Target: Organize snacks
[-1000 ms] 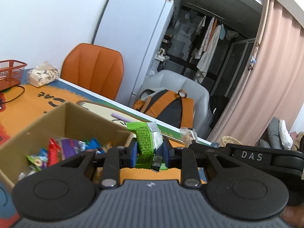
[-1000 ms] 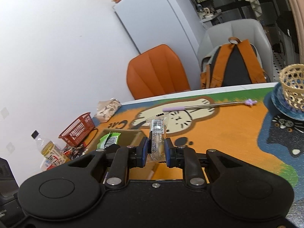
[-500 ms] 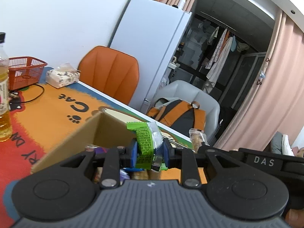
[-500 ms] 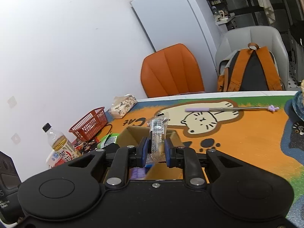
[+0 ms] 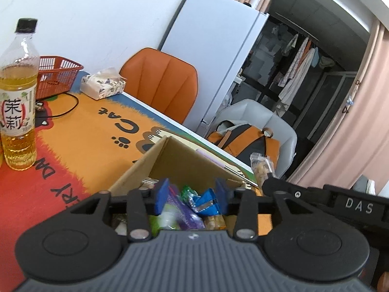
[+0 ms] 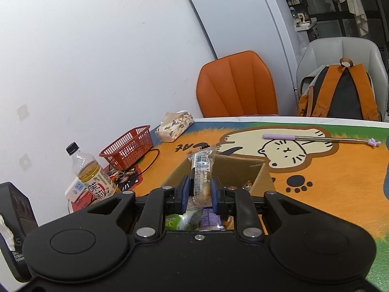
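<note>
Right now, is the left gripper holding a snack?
No. The left gripper is open with nothing between its pads, just loose snacks in the box below.

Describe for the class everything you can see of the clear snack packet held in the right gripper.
The clear snack packet is a narrow, see-through plastic wrapper with a printed label and crimped top, showing pale golden food inside. It stands upright, clamped near its lower half in the right gripper, whose blue pads press on both sides. It hangs over the open cardboard box, without touching it as far as can be seen.
</note>
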The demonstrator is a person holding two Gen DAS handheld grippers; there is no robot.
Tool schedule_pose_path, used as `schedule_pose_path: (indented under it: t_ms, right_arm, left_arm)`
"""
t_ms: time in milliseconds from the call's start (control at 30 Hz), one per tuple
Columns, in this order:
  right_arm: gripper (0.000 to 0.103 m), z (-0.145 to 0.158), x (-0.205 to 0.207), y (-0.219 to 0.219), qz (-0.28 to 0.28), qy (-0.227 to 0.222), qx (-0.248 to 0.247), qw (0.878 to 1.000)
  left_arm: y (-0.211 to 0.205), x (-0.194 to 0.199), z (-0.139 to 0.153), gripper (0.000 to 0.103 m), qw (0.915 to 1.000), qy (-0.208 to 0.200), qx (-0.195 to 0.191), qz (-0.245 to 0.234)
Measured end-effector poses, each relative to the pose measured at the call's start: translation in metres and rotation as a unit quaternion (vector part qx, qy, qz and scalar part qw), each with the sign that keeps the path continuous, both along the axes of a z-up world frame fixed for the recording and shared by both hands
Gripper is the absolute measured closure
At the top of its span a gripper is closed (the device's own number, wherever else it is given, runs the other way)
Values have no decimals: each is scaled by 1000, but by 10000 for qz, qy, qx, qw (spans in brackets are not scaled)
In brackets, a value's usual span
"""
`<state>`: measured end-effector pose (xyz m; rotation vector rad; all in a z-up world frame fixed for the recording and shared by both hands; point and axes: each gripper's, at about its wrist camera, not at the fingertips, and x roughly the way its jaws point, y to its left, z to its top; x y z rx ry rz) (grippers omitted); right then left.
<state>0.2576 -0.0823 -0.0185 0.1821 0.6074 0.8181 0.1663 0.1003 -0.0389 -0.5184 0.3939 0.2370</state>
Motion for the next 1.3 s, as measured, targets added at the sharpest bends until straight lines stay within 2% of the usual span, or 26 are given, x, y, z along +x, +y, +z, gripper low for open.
schedule_pose_path:
  t_ms: [300,433,567,700,967,1033,1300]
  right_arm:
    - [83,-1,-8,6,39,21,-70,10000]
    - [82,-3,-13,7,109,37,-81,9999]
    - [76,-10,-18,10,146,67,-207,9997]
    - [75,-14,-19,6,80,165,-216,9996]
    - [70,-14,-30,-9,15,145,-183,9997]
    - [66,-13,-33,-14,-18,118,-194,9997]
    - [50,-12,-47,-37,-192,80,-203,9996]
  left_arm:
    - [6,-13,-3,46,9999,135,-5,102]
    - [7,-22,-4,44,9997,208,11,134]
    - [10,-30,-4,43,9994,236,-3,236]
    - [13,-39,-5,42,9991,273,5,326]
    - [6,-50,-4,30,9990,280,38,346]
    - [3,-53,-4,26,9989,312,79,335]
    - [-13,-61,-2,18,9990,372,152,186]
